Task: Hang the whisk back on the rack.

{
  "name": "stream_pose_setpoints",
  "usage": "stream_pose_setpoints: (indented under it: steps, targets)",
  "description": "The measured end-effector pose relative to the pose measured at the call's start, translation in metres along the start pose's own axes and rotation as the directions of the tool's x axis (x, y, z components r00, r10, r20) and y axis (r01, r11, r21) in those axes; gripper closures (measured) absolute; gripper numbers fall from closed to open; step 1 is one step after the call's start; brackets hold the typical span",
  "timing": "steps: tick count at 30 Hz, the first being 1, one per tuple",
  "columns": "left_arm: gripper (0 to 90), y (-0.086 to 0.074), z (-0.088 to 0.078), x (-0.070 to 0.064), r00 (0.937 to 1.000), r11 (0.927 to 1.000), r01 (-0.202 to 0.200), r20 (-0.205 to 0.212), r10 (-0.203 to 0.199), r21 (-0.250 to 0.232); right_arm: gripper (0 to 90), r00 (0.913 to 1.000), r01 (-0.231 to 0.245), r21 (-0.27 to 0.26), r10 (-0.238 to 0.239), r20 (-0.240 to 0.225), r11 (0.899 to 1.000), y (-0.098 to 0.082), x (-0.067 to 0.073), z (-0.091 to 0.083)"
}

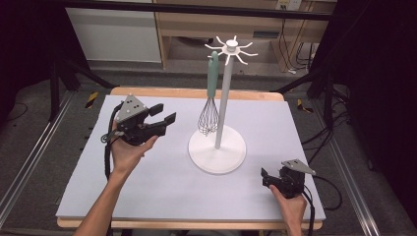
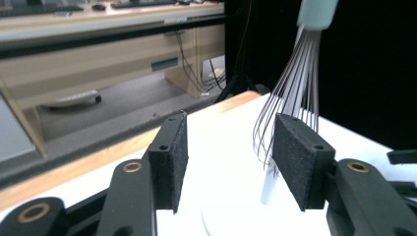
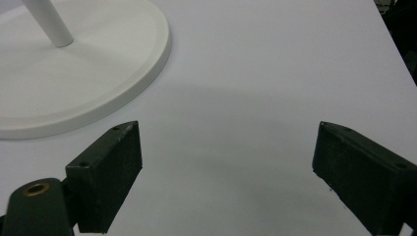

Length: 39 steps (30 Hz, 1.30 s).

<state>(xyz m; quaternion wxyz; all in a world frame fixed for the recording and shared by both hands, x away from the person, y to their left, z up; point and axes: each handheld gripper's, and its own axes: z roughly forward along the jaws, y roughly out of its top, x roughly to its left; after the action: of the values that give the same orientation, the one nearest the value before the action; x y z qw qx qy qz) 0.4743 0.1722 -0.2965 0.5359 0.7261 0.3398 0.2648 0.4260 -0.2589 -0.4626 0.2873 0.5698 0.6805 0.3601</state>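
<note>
I hold a gripper in each hand over a table covered by a pale sheet [image 1: 162,196]. Starting at the left, my left gripper [image 1: 163,117] hovers above the sheet, pointing right toward the whisk. Its jaws stand apart with nothing between them, and the pads [image 2: 173,147] press on nothing. In the left gripper view, the whisk's wire loops [image 2: 295,98] hang just beyond the right-hand pad, close to it but clear of it.

In the middle of the table stands a white utensil stand [image 1: 222,103], a thin pole on a round base [image 1: 231,157] with short hooks spreading from its top. The whisk [image 1: 210,98] hangs from one hook on the pole's left side, its pale green handle up and its wire head down, just above the base.

At the near right, my right gripper [image 1: 265,178] rests low on the sheet, well apart from the whisk. Its jaws stand wide with only bare sheet between them, and the edge of the round base lies ahead to its left.
</note>
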Motion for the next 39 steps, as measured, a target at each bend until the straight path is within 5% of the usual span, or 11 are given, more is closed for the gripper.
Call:
stream_pose_setpoints:
  steps: [17,26,39]
  targets:
    - [38.7,-0.078,-0.011,0.041,0.9911,0.9906,0.100,-0.097,-0.091,0.093,11.3,0.9997,-0.025,-0.004,0.025,0.004,1.000,-0.002,-0.008,-0.004]
    - [36.8,-0.132,-0.023,0.061,0.9743,0.9765,0.165,-0.177,-0.140,0.138,11.1,0.9999,-0.016,0.005,0.016,0.003,1.000,-0.003,-0.010,-0.005]
    - [34.1,-0.177,-0.041,0.072,0.9533,0.9598,0.207,-0.260,-0.154,0.190,10.6,0.9999,-0.012,0.033,0.012,0.005,0.999,-0.008,-0.017,-0.006]
